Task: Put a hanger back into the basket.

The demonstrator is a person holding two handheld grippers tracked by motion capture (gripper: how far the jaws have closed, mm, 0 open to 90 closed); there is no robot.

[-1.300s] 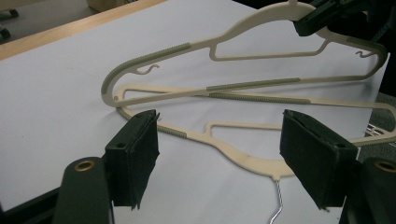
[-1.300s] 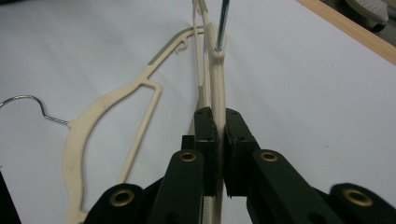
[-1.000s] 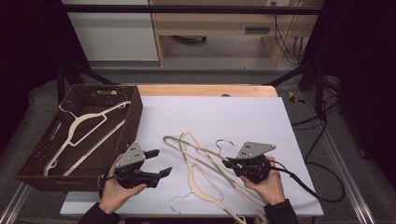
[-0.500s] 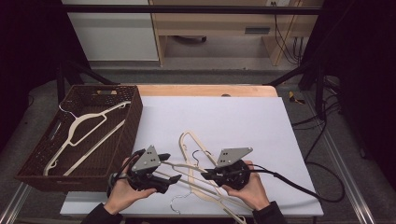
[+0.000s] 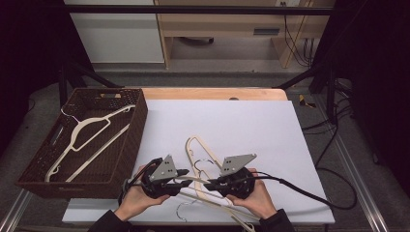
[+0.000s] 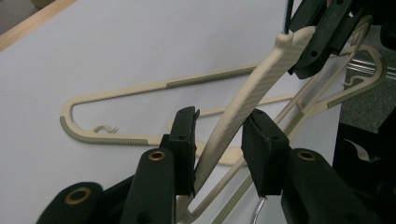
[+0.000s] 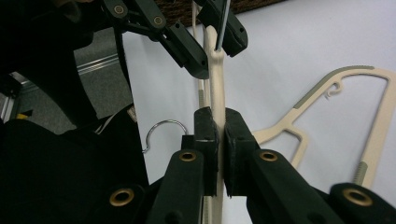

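White table (image 5: 251, 121): R tool (image 7: 216, 126) clamps hanger (image 7: 215, 84); L tool (image 6: 218, 135) open.

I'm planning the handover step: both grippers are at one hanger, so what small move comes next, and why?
Probably close the left gripper: its jaws stand apart around the raised hanger's arm, not pinching it, while the right gripper is clamped on that hanger.

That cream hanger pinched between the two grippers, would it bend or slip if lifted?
The cream hanger looks thin and rigid, probably light and holding its shape. Its ribbed arm likely helps grip. The right gripper clamps one narrow edge, so it may swing; the left gripper hasn't closed.
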